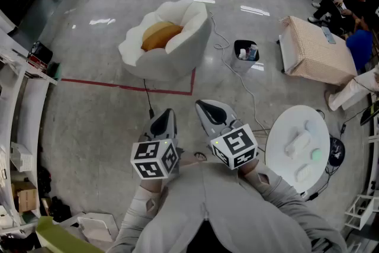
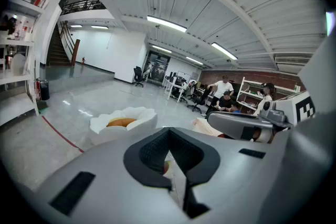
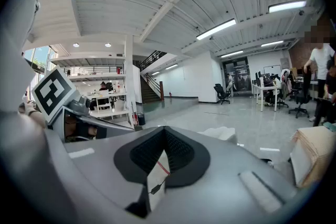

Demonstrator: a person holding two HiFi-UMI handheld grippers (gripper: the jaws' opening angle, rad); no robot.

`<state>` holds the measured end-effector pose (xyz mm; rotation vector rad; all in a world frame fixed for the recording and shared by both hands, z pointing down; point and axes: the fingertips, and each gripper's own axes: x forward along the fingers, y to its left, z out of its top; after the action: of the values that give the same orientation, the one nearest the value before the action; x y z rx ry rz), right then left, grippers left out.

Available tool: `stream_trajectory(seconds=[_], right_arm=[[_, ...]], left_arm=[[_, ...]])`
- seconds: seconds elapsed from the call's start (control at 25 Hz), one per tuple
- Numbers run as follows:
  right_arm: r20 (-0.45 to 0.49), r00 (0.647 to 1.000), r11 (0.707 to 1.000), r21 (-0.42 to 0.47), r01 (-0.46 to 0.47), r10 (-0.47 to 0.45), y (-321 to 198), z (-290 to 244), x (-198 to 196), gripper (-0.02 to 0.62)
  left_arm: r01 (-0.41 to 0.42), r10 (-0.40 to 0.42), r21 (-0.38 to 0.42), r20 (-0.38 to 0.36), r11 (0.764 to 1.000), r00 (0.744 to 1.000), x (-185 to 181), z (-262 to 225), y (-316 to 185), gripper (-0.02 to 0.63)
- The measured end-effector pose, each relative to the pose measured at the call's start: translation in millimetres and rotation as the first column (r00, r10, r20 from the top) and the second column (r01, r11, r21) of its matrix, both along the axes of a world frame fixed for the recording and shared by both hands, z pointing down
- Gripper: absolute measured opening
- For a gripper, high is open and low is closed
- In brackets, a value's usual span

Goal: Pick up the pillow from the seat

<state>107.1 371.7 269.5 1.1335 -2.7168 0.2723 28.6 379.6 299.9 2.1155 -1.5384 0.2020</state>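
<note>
An orange-yellow pillow (image 1: 160,36) lies in a white petal-shaped seat (image 1: 177,56) on the floor ahead of me. In the left gripper view the pillow (image 2: 121,122) shows inside the seat (image 2: 131,115), well beyond the jaws. My left gripper (image 1: 164,118) is held low in front of my body, shut and with nothing in it. Beside it my right gripper (image 1: 209,108) is also shut and holds nothing. Both point toward the seat from well short of it. The closed jaws show in each gripper's own view: left gripper (image 2: 168,136), right gripper (image 3: 164,136).
Red floor tape (image 1: 127,87) runs in front of the seat, with a cable (image 1: 237,77) trailing right. A black bin (image 1: 245,54), a beige box (image 1: 314,50) and a round white table (image 1: 298,148) stand to the right. Shelves (image 1: 18,98) line the left. People sit at the back right.
</note>
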Motion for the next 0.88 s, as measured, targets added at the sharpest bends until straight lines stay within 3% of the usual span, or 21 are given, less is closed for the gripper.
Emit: stream_trajectory(seconds=[0.6,0.88], right_arm=[[0.0,1.0,1.0,-0.005,0.003,-0.003,-3.8,-0.5,3.2,-0.005],[0.043,0.999,0.999,-0.033,0.007,-0.005,-5.6,2.6,8.5,-0.005]], left_arm=[[0.001,-0.001,-0.003,0.011,1.0,1.0,5.1,-0.9,-3.4,0.002],[0.026,-0.026,-0.018,0.014,1.0,1.0,3.8,3.8,-4.5,0.002]])
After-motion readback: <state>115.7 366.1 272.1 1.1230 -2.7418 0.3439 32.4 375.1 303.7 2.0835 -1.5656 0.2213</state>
